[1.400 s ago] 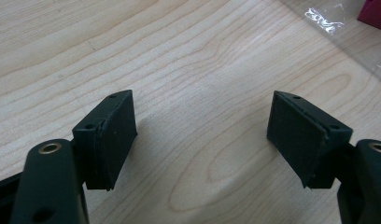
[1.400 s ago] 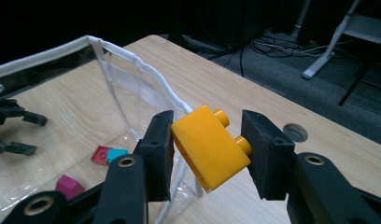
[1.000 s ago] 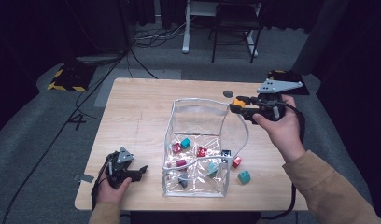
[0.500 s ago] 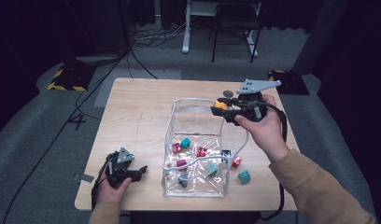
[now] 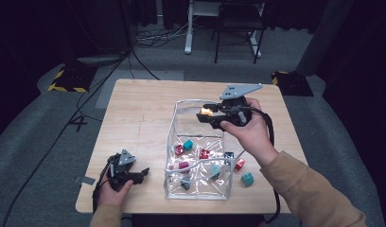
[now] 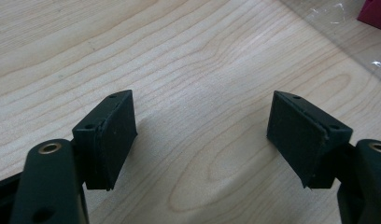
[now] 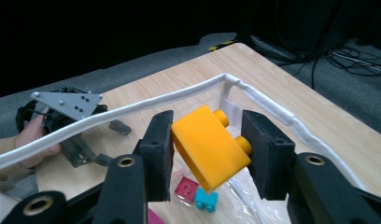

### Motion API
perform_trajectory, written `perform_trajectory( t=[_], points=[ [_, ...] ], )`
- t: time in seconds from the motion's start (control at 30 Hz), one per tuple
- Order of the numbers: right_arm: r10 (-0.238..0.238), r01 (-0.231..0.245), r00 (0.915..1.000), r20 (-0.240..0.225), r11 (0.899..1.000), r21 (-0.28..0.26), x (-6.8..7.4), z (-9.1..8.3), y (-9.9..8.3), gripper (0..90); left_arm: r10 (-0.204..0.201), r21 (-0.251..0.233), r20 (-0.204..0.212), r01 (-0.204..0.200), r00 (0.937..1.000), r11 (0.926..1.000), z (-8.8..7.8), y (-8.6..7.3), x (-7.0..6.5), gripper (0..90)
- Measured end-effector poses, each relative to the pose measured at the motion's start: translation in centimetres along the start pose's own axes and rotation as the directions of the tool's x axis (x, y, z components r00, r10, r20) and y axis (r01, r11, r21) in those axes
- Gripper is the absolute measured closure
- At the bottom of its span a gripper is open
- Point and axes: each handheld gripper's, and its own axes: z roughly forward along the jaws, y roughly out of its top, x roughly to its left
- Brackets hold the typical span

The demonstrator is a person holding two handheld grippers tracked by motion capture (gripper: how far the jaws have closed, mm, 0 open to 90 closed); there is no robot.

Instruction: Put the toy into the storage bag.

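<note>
You are clamping the right tool on the yellow brick, holding it over the clear bag for dropping in.

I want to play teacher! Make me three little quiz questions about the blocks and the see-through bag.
1. What colour is the block in the right gripper?
2. True or false: the left gripper holds a block.
3. Where is the right gripper: A) over the clear bag, B) resting on the table?

Key
1. Yellow: the yellow block sits between its jaws.
2. False: its jaws stand open over bare wood.
3. A.
</note>
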Motion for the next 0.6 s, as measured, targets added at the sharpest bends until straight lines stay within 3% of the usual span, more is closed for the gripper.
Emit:
perform_trajectory(
  t=[0.23, 0.33, 0.6],
  points=[
    [-0.002, 0.003, 0.9996, -0.028, 0.999, 0.038, 0.6, 1.4, -0.1, 55.7, 0.000, 0.000, 0.000, 0.000, 1.0000, 1.0000, 0.0, 0.0, 0.0, 24.2],
    [0.004, -0.001, 0.9992, -0.040, 0.997, 0.081, 0.8, 2.2, -0.4, 55.7, 0.001, 0.000, 0.000, -0.001, 1.0000, 1.0000, 0.0, 0.0, 0.0, 24.2],
    [0.021, -0.010, 0.9981, -0.058, 0.982, 0.188, 1.1, 4.3, -1.4, 55.6, 0.000, 0.000, 0.000, 0.000, 1.0000, 1.0000, 0.0, 0.0, 0.0, 24.2]
  ],
)
